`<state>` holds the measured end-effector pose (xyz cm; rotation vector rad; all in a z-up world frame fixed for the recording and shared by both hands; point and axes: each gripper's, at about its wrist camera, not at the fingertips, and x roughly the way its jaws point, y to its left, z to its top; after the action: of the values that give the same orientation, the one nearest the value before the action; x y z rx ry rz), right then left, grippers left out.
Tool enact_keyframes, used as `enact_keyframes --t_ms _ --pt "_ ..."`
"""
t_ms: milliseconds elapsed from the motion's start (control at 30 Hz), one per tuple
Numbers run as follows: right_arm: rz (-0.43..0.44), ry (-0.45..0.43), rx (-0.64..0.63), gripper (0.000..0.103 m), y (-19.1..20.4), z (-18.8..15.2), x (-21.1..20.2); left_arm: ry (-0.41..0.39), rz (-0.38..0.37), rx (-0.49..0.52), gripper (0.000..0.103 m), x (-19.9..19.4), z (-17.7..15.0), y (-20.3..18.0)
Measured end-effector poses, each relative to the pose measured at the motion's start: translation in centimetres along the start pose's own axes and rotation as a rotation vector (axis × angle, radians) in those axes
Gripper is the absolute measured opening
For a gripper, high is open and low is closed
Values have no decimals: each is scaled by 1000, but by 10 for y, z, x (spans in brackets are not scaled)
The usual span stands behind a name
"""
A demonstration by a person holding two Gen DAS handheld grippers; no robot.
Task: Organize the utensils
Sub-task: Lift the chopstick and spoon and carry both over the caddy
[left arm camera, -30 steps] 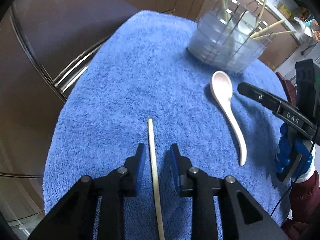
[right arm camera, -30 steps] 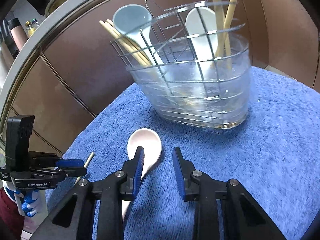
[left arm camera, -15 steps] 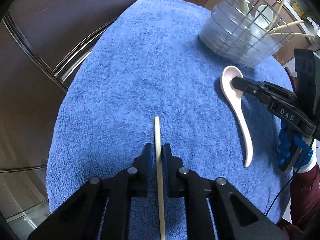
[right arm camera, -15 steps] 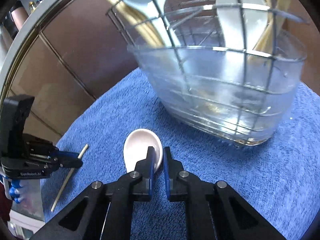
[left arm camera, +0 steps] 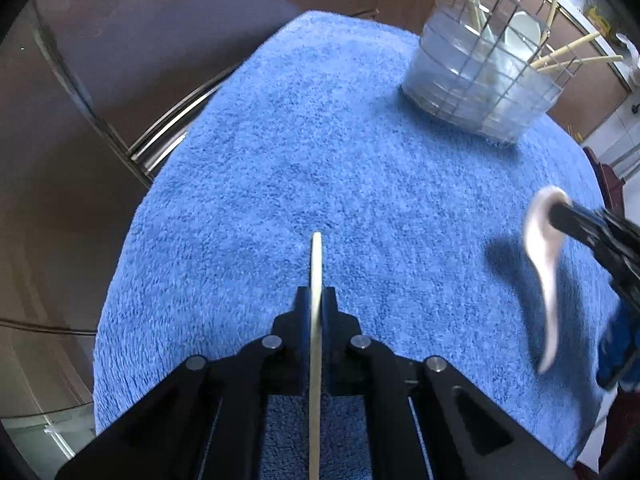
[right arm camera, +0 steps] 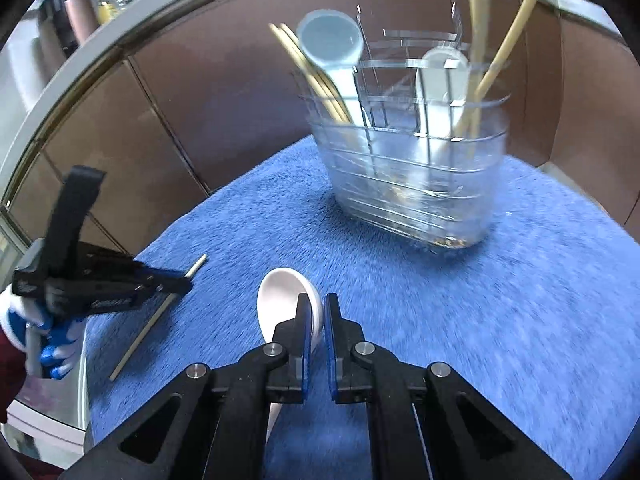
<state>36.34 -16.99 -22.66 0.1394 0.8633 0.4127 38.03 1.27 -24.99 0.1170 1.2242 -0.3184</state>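
Pickup step: left gripper [left arm camera: 316, 300] is clamped on a thin pale chopstick [left arm camera: 316, 264], right gripper [right arm camera: 315, 312] pinching the rim of a glossy white ceramic spoon [right arm camera: 286, 292], both lifted off the fuzzy blue towel [left arm camera: 320, 140]. Next: carry both to the clear wire-framed caddy [right arm camera: 412, 176] at 1 o'clock and drop each into its own compartment.

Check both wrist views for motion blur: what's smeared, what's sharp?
Left wrist: white spoon and right tool smeared; chopstick and towel sharp. Right wrist: towel's right side streaked, utensil holder soft, spoon bowl fairly crisp.
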Motion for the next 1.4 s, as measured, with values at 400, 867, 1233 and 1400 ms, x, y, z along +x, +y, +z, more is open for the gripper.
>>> enact_keyframes --t_ms 400,867,1233,1400 --pt "-145 -179 -36 6 30 -19 -82 -297 -85 -41 5 -109 -37 -13" --pt "-304 -607 -91 6 43 78 -151 -669 -240 -89 4 -209 42 -54" --pt "-432 -742 -82 6 4 131 -100 -967 -255 -240 4 -189 154 -75" --pt "-474 -750 -105 6 -13 137 -77 -1053 -195 -270 4 -161 179 -81"
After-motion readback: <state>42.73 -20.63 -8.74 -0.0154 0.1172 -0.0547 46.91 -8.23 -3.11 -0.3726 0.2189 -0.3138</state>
